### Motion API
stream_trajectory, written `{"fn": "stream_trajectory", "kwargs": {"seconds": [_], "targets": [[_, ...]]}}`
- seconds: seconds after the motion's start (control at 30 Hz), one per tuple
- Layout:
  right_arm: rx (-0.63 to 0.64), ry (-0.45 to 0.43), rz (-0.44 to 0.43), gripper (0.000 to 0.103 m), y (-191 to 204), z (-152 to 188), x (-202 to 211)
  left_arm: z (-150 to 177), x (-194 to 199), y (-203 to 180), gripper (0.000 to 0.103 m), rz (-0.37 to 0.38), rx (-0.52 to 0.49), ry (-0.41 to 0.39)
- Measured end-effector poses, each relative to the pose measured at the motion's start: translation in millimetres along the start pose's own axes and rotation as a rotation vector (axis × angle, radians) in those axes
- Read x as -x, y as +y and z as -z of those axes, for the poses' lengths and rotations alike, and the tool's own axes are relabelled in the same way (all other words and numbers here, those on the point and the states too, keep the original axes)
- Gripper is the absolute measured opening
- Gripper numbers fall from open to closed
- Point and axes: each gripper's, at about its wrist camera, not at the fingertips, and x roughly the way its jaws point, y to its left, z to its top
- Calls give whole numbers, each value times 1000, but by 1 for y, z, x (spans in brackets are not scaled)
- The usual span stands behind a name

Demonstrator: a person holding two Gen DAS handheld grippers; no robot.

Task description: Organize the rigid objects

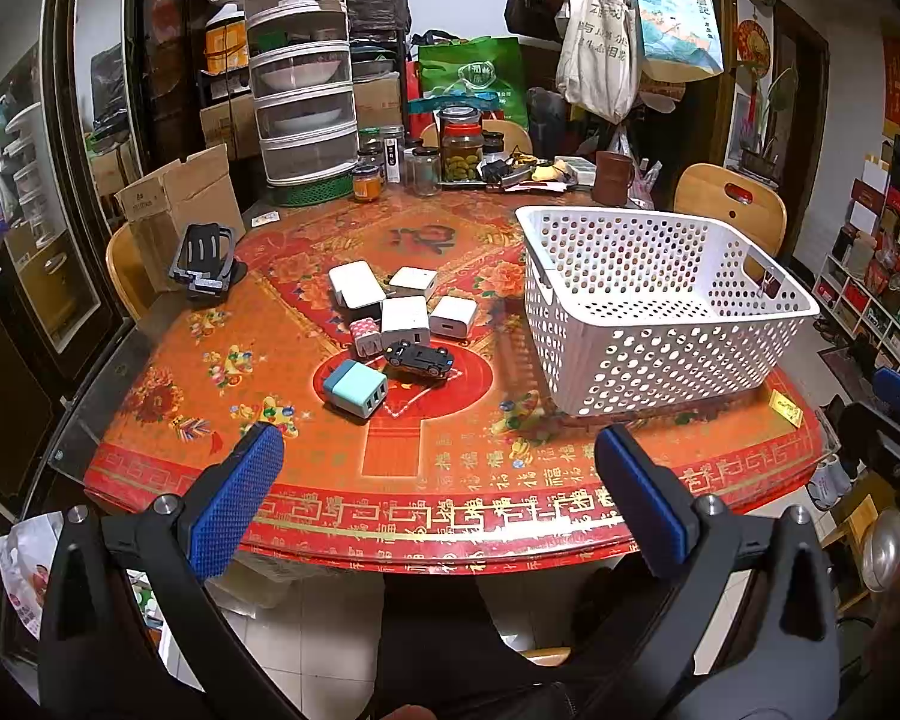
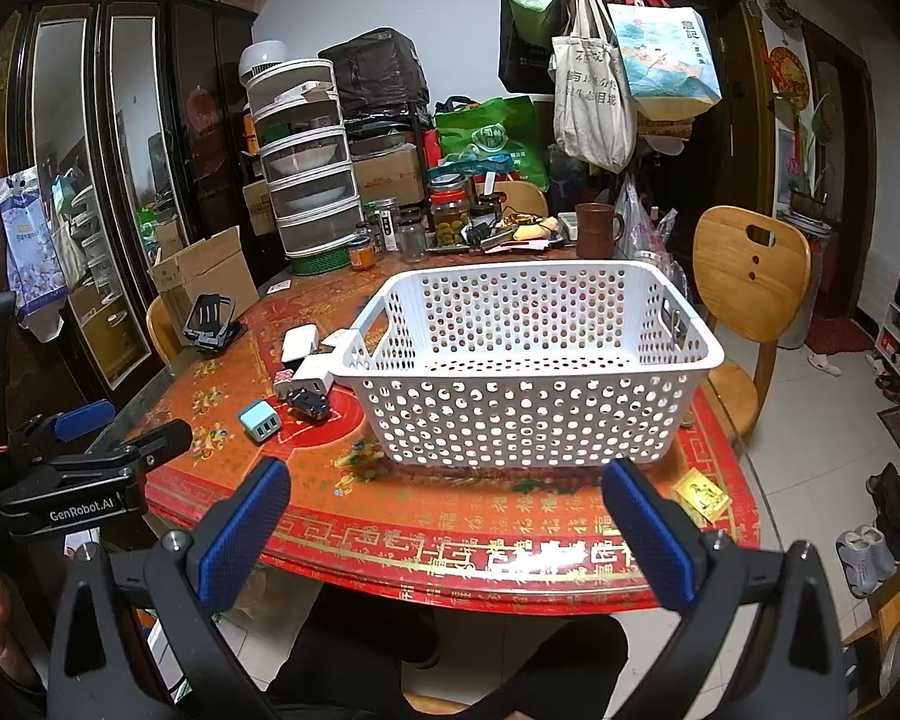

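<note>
Both claws are hanging wide apart and gripping nothing, over the near edge of the red patterned surface (image 1: pixel 450 468). The left claw (image 1: pixel 439 468) is facing a cluster of chargers (image 1: pixel 405 319) and a small black toy car (image 1: pixel 419 356), lying straight ahead near the middle. The white basket (image 1: pixel 660 354) is sitting empty to their right, directly ahead of the right claw (image 2: pixel 446 495). The left claw seems nearer the teal charger (image 1: pixel 355 388), the closest piece.
</note>
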Motion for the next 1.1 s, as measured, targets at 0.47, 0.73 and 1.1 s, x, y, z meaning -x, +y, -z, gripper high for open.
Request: {"fn": "stream_trajectory", "kwargs": {"seconds": [0.47,0.73,1.1], "targets": [[1,1,1,103,0,0,0,0,0,1,102,-1,0,2],[-2,3,5,103,-2,1,-2,4,-4,6,102,-14,-5,-12],[-78,64,154,103,-109,-43,-61,-28,-92,44,102,-121,40,54]]}}
